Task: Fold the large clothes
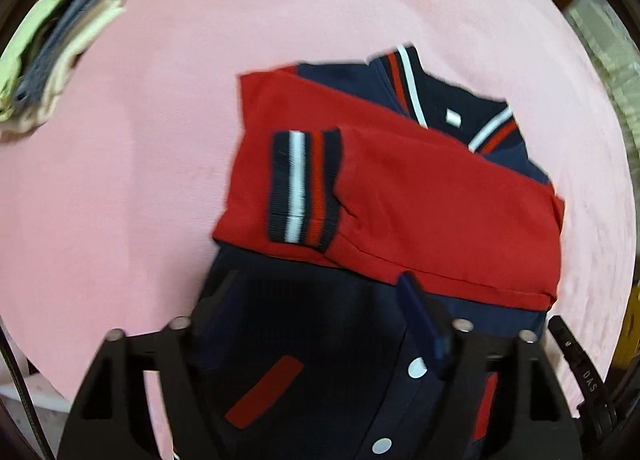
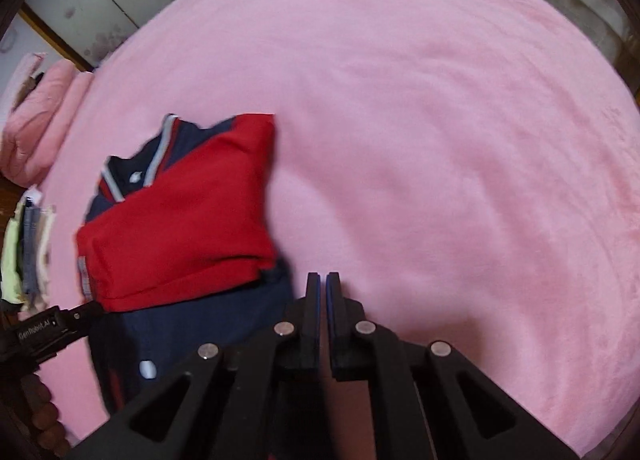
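A navy and red varsity jacket (image 1: 400,200) lies on the pink blanket (image 1: 160,180), collar at the far end. Its red sleeves are folded across the chest, one striped cuff (image 1: 304,188) on top. My left gripper (image 1: 320,304) hangs open and wide over the navy lower body with its white snaps, its fingers not pressing on the cloth. In the right wrist view the jacket (image 2: 180,212) is at the left. My right gripper (image 2: 323,280) is shut on nothing, just off the jacket's right edge above the blanket (image 2: 440,180).
A stack of folded clothes (image 1: 52,60) sits at the far left of the bed, also visible as a stack (image 2: 28,244) in the right wrist view. Pink rolled bedding (image 2: 40,120) lies beyond it. A patterned wall and curtain border the bed's far side.
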### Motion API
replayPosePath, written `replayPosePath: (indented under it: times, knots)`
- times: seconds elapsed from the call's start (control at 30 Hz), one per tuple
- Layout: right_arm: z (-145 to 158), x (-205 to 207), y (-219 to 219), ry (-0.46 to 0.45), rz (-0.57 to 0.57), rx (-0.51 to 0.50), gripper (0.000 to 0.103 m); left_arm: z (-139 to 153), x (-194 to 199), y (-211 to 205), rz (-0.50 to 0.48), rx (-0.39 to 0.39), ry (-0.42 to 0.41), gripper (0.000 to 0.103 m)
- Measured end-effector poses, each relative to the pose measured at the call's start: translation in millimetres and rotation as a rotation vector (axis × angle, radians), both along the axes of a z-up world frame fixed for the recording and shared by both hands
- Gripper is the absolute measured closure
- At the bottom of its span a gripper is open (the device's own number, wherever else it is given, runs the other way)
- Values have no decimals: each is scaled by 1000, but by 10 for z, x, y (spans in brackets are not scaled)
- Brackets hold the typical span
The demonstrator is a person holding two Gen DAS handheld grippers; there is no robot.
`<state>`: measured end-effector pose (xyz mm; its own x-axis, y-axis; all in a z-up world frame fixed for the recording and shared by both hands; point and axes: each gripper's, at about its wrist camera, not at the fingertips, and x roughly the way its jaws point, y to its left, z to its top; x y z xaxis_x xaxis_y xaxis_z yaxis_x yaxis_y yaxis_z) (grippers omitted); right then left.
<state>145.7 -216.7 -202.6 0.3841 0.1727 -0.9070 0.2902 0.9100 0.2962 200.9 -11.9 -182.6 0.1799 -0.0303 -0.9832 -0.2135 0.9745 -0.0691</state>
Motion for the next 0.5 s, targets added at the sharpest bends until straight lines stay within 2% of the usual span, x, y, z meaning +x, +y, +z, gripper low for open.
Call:
replayPosePath:
  times: [0.07, 0.13, 0.2, 0.23, 0.27, 0.3, 0.33, 0.37, 0.4, 0.5]
  knots:
    - [31, 32, 83, -7, 36, -1, 100, 49, -42, 50, 15, -10, 12, 23]
    - [62, 10, 102, -27, 86, 5, 100, 63, -82, 72, 13, 6, 43, 23]
    - [115, 10, 206, -42, 128, 17, 100, 100, -137, 110, 5, 21, 40, 23]
    - [114, 30, 256, -26, 151, 30, 94, 114, -166, 121, 4, 27, 33, 23]
    - [83, 60, 268, -6, 159, 34, 72, 125, -193, 111, 5, 36, 23, 23]
    - [63, 71, 289, 11, 159, 35, 56, 133, -222, 116, 2, 40, 18, 23]
    - [78, 38, 284, 7, 151, 33, 32, 140, -253, 118, -5, 40, 18, 22]
    - [83, 29, 310, -9, 137, 34, 28, 147, -285, 152, -10, 39, 21, 22]
    - [70, 34, 343, -12, 130, 41, 28, 144, -313, 163, -14, 38, 25, 21]
    - [11, -5, 387, 32, 128, 46, 24, 122, -416, 202, -30, 23, 36, 20]
